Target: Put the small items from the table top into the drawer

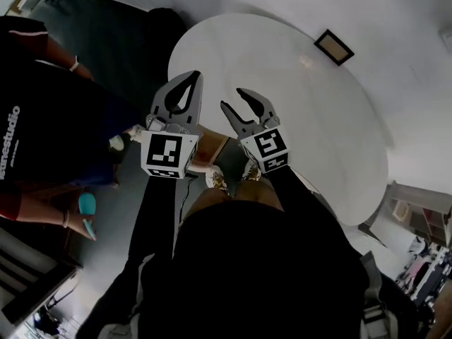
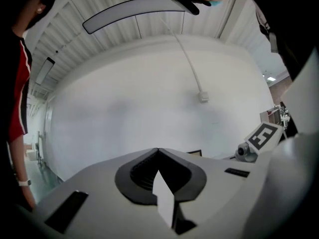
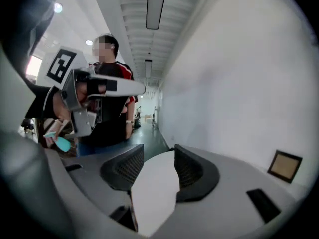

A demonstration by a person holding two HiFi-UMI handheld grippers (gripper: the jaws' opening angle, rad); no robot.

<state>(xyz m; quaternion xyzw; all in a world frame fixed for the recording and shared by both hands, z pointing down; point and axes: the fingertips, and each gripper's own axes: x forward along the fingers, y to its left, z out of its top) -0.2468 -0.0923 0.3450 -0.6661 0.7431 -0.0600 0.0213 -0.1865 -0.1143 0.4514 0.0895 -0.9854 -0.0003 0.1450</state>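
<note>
A white oval table top [image 1: 282, 119] fills the middle of the head view, set against a pale wall, with grey floor around it. It is almost bare: only 1 thing lies on it, a small square item with a dark frame and a tan middle [image 1: 333, 46], flat near the far edge and well apart from both tools. The right gripper view shows the same item [image 3: 285, 165] off to the right of that tool's line.

The left gripper [image 1: 192, 80] is held over the near edge with its jaws together, tips meeting, and nothing between them. The right gripper [image 1: 233, 99], just beside it, has its jaws spread apart and empty; through the gap only white table shows.

Below the near edge, between the 2 tools, sits a brown wooden panel [image 1: 212, 145] that may be the drawer; I cannot tell for sure, nor see what it holds. A bystander in a black and red shirt [image 1: 42, 119] stands to the left, holding a teal object [image 1: 87, 205].

By my reading this is the gap between 2 pick-ups: the table is nearly cleared and the right hand is free for the last piece. The next move calls for a long reach across the table, then a turn toward the framed square. It lies flat and thin, so the pads likely need to catch it by opposite frame edges, low against the surface, before closing.
</note>
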